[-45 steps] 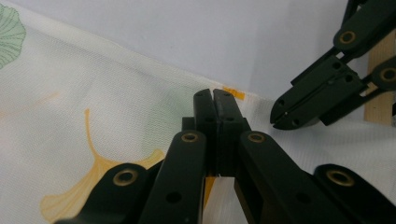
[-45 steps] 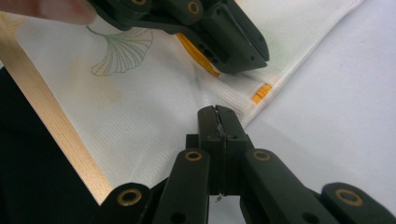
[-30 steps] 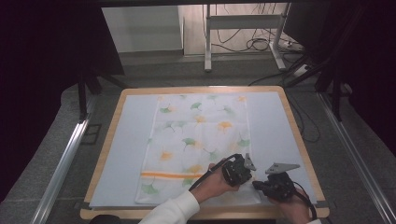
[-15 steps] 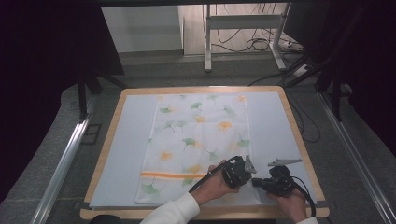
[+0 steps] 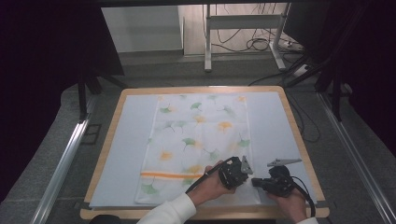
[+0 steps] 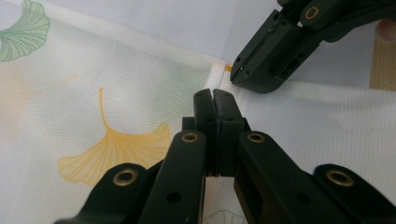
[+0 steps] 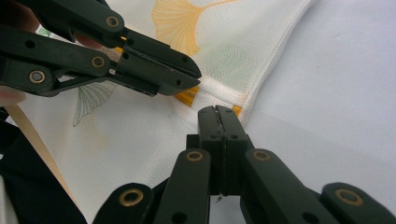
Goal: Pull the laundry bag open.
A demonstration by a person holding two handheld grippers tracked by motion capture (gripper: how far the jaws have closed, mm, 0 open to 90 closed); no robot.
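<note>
Both grippers clenched at towel (image 5: 198, 144) near-right corner: left gripper (image 6: 215, 100) on hem, right gripper (image 7: 218, 116) just beside. Lift together, keep edge taut.

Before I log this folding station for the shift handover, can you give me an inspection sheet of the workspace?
Surface: wood-rimmed table with a pale blue mat.
Job's things: white towel with a ginkgo-leaf print and an orange stripe, lying flat; its near right part is hidden by the hands.
Clutter: nothing seen.
Grippers: left gripper jaws together at the towel's edge; right gripper jaws together at the towel's corner hem. Whether cloth is pinched, cannot tell.
Cables: black cable trailing from the left gripper; loose cables on the floor behind.
Surroundings: metal stand legs, dark curtains.
</note>
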